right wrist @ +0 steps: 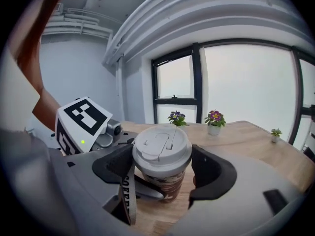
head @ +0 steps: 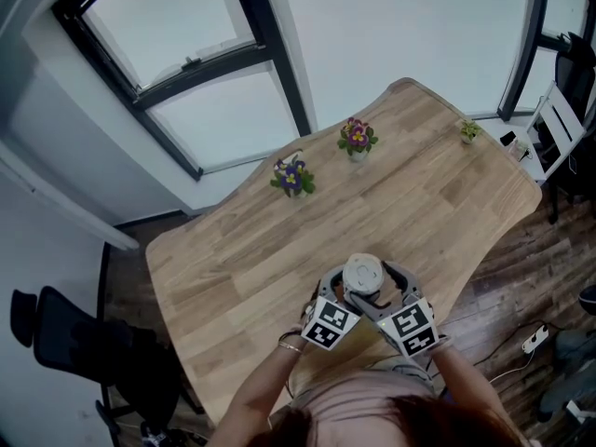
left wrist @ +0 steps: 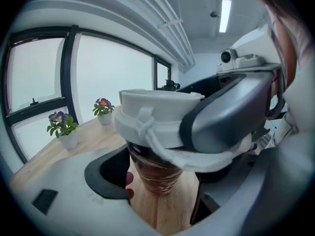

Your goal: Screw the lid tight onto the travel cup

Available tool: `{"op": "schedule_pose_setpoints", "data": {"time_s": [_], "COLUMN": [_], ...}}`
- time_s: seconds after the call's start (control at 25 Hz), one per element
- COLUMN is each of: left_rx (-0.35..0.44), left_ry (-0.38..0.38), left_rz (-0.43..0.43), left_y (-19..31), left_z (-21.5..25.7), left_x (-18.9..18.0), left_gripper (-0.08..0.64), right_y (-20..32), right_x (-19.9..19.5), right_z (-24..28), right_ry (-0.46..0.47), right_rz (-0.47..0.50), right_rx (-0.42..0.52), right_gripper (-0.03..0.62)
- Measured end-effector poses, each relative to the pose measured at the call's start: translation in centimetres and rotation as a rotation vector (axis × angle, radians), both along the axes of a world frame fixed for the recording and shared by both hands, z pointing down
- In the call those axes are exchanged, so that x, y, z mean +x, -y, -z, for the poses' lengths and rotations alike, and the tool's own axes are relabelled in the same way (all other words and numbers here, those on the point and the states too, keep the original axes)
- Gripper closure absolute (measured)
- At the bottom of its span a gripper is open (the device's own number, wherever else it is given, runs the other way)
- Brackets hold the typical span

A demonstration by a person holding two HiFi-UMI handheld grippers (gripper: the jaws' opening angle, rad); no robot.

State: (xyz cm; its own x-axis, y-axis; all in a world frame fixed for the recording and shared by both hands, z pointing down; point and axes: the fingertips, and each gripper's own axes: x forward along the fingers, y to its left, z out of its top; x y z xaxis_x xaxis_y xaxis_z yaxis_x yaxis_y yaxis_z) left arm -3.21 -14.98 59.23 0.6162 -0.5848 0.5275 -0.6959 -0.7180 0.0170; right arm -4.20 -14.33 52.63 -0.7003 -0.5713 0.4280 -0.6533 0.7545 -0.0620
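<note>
The right gripper (right wrist: pixel 162 167) is clamped on the round white plastic lid (right wrist: pixel 161 144), and its grey jaw covers one side of the lid in the left gripper view. The left gripper (left wrist: pixel 156 186) is closed on the brown patterned travel cup (left wrist: pixel 155 171) at the near edge of the pale wooden bench (head: pixel 242 259). Whether the cup's base touches the bench is unclear. A hanging white strap (right wrist: pixel 127 195) is partly hidden and shows only the letters "OFFE".

Wooden table (head: pixel 251 259) by dark-framed windows (head: pixel 177 63), three flowerpots (head: pixel 358 139).

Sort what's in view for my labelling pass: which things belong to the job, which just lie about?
Job: travel cup, lid, left gripper, right gripper.
Lying about: violet-flowered pot, pink-flowered pot, small green plant, office chair.
</note>
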Motion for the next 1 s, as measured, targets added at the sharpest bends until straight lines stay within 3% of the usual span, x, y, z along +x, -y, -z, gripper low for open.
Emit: {"op": "schedule_pose_setpoints", "data": {"time_s": [0.16, 0.44, 0.56, 0.68, 1.0], "left_rx": [-0.009, -0.056, -0.054, -0.044, 0.002], "left_ry": [0.011, 0.066, 0.064, 0.059, 0.03], "left_rz": [-0.071, -0.28, -0.299, -0.259, -0.113], "left_y": [-0.3, -1.4, -1.6, -1.4, -0.9], "left_z": [-0.1, -0.1, -0.2, -0.1, -0.2], "left_x": [0.0, 0.1, 0.2, 0.2, 0.3], "left_gripper": [0.19, 0.19, 0.19, 0.19, 0.19], "right_y": [-0.7, -0.9, -1.1, -1.0, -0.5], "right_x": [-0.2, 0.1, -0.3, -0.4, 0.0], "right_z": [0.5, 0.2, 0.1, 0.2, 0.1], "right_ry": [0.026, -0.077, -0.056, -0.029, 0.022], "right_rz": [0.096, 0.351, 0.406, 0.355, 0.066], "right_rx": [-0.065, -0.065, -0.072, -0.038, 0.006], "right_gripper": [0.225, 0.225, 0.225, 0.225, 0.225]}}
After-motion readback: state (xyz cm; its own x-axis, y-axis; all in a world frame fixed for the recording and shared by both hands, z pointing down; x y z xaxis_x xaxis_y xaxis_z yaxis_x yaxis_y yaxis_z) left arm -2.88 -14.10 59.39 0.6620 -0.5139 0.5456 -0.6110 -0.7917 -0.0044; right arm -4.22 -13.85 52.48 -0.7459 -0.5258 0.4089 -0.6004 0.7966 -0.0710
